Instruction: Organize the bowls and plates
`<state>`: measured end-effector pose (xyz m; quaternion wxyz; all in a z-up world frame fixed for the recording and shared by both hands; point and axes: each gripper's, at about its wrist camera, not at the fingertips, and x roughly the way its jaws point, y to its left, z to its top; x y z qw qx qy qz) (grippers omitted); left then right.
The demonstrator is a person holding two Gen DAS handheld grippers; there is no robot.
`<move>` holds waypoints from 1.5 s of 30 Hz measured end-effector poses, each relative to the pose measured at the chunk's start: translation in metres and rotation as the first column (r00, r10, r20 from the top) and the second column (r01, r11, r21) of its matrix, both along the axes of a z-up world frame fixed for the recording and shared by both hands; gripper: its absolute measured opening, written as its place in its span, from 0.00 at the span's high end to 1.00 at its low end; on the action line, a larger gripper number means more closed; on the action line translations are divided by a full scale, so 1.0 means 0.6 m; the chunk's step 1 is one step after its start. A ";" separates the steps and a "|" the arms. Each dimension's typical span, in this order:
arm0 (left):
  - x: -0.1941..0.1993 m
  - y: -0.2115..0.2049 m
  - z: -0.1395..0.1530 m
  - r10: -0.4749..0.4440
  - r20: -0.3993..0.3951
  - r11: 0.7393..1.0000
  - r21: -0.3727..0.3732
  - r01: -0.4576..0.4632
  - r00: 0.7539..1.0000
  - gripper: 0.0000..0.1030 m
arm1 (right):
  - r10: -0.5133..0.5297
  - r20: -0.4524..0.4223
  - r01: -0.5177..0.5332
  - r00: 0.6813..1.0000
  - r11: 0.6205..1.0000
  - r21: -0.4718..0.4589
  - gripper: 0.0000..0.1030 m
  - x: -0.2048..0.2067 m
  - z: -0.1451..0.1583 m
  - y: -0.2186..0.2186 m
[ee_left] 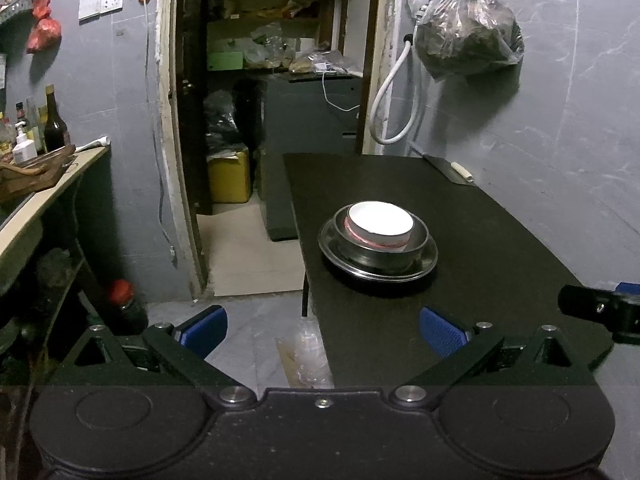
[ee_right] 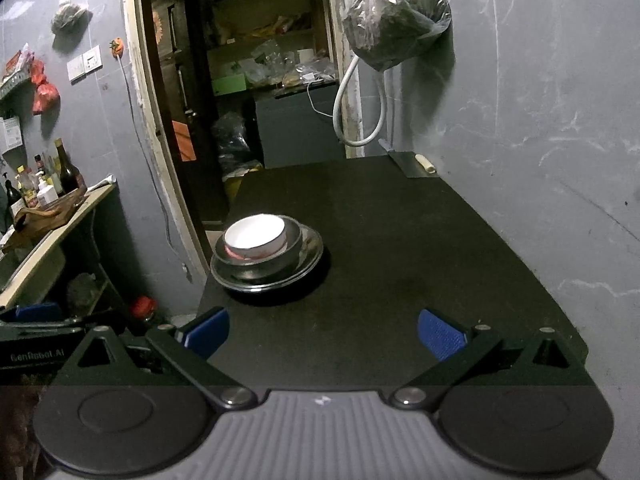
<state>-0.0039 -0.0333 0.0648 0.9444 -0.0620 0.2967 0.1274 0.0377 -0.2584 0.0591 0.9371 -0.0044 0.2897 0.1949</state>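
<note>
A white bowl [ee_left: 380,222] with a red band sits nested in a steel bowl [ee_left: 418,242], which stands on a steel plate [ee_left: 430,260] on the black table [ee_left: 500,248]. The same stack shows in the right wrist view: white bowl [ee_right: 256,234], steel bowl [ee_right: 294,254], plate [ee_right: 314,250]. My left gripper [ee_left: 323,334] is open and empty, held back from the stack near the table's front left corner. My right gripper [ee_right: 323,334] is open and empty over the table's front edge, with the stack ahead to the left. The right gripper's tip shows in the left wrist view [ee_left: 600,308].
A cleaver [ee_left: 448,168] lies at the table's far right corner by the wall. A counter [ee_left: 48,192] with bottles stands to the left. A doorway [ee_left: 272,120] opens behind the table. A filled plastic bag [ee_left: 468,32] hangs on the right wall.
</note>
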 end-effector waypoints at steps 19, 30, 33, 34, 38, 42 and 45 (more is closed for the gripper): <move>0.003 0.033 -0.023 -0.031 -0.027 1.000 -0.001 0.031 0.999 0.01 | -0.007 -0.040 0.006 0.999 1.000 -0.010 0.00 0.005 -0.029 0.027; 0.002 0.033 -0.024 -0.035 -0.034 0.999 0.008 0.036 0.999 0.01 | -0.004 -0.052 0.004 0.999 1.000 -0.008 0.00 0.007 -0.033 0.029; 0.000 0.033 -0.023 -0.035 -0.033 0.999 0.006 0.036 0.999 0.01 | -0.004 -0.053 0.004 0.999 1.000 -0.009 0.00 0.006 -0.033 0.028; 0.001 0.033 -0.023 -0.035 -0.034 0.999 0.007 0.035 0.999 0.01 | -0.004 -0.053 0.003 0.999 1.000 -0.010 0.00 0.006 -0.033 0.029; 0.000 0.033 -0.023 -0.034 -0.033 0.999 0.005 0.034 0.999 0.01 | -0.001 -0.051 0.000 0.999 1.000 -0.016 0.00 0.001 -0.033 0.028; -0.003 0.033 -0.023 -0.035 -0.031 0.999 0.005 0.035 0.999 0.01 | -0.001 -0.049 0.000 0.999 1.000 -0.018 0.00 -0.002 -0.033 0.028; -0.003 0.034 -0.024 -0.034 -0.032 0.999 0.005 0.034 0.999 0.01 | -0.001 -0.048 0.000 0.999 1.000 -0.019 0.00 -0.004 -0.033 0.029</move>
